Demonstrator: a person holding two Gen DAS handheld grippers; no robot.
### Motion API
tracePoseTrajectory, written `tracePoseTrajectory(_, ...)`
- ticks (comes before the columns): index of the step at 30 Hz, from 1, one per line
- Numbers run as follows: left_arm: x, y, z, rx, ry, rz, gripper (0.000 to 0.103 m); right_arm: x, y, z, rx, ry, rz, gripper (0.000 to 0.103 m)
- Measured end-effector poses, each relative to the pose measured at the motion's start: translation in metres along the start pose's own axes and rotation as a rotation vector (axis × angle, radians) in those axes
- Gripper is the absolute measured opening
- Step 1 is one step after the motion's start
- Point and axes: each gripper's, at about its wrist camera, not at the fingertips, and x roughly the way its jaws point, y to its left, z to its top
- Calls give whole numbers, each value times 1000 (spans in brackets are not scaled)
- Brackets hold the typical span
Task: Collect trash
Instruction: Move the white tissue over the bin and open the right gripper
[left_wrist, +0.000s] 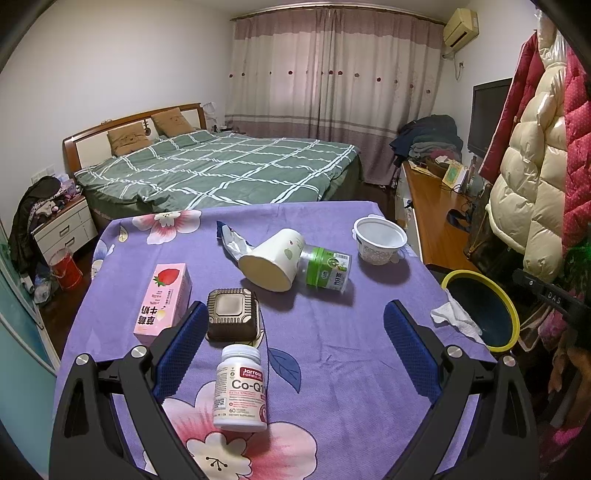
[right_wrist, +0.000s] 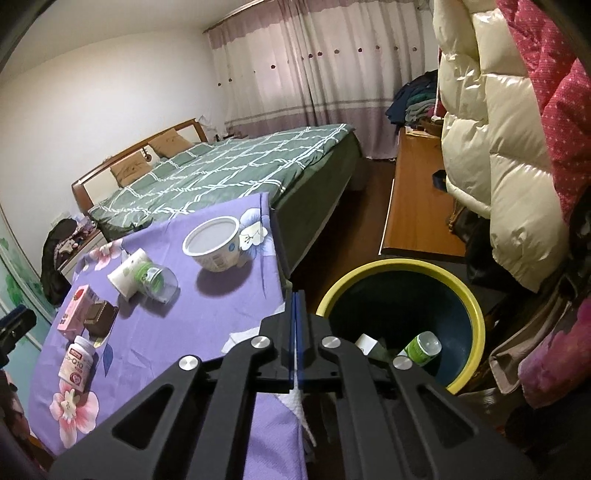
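My left gripper (left_wrist: 291, 325) is open above the purple flowered tablecloth (left_wrist: 332, 332). A white Co-Q10 bottle (left_wrist: 241, 387) lies between its fingers, with a brown plastic tray (left_wrist: 232, 319) just beyond. A pink strawberry milk carton (left_wrist: 164, 302), a tipped paper cup (left_wrist: 271, 264), a green-capped jar (left_wrist: 327, 271), a silver wrapper (left_wrist: 234, 242) and a white bowl (left_wrist: 379, 240) lie further off. My right gripper (right_wrist: 296, 295) is shut and empty at the table's right edge, beside the yellow-rimmed bin (right_wrist: 476, 325). A green bottle (right_wrist: 423, 347) lies in the bin. A white tissue (left_wrist: 456, 319) lies by the edge.
A bed with a green checked cover (left_wrist: 229, 170) stands beyond the table. A wooden desk (left_wrist: 436, 206) and hanging padded coats (left_wrist: 539, 155) are on the right. A nightstand (left_wrist: 62, 225) and red bucket (left_wrist: 66, 269) are on the left.
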Motion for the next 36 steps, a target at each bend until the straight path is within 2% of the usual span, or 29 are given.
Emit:
tracePoseTrajectory(3,0,-1,0,5,1,1,94,19,-1,-9,-6,53,5,2)
tracePoseTrajectory(5,0,-2,1,8,3,-1,94,36,0,-16,-8,104,17,11)
tracePoseTrajectory(7,0,-4,1,11,3,-1,94,50,6,-23,-26,139,14,27)
tracePoseTrajectory(10,0,-7,1,16,7,0,94,70,14,-32,-49,191,29,36)
tracePoseTrajectory(14,1,-7,1,16,7,1,94,86,21,-39,-57,229,22,40)
tracePoseTrajectory(16,2,-6,2,15,9,2,94,88,19,-39,-51,242,29,40)
tracePoseTrajectory(17,3,-6,2,13,10,1,94,89,19,-39,-53,246,26,36)
tracePoseTrajectory(18,4,-6,2,11,12,0,94,90,19,-40,-50,251,23,22)
tracePoseTrajectory(19,4,-6,2,10,14,-1,94,90,17,-39,-41,251,17,13)
tracePoseTrajectory(21,6,-5,2,9,17,-2,94,88,11,-38,-14,242,18,7)
tracePoseTrajectory(29,6,-4,2,5,16,-1,94,59,-9,-20,30,153,-7,4)
tracePoseTrajectory(36,7,-5,2,12,17,-3,94,21,-28,21,30,27,-60,4)
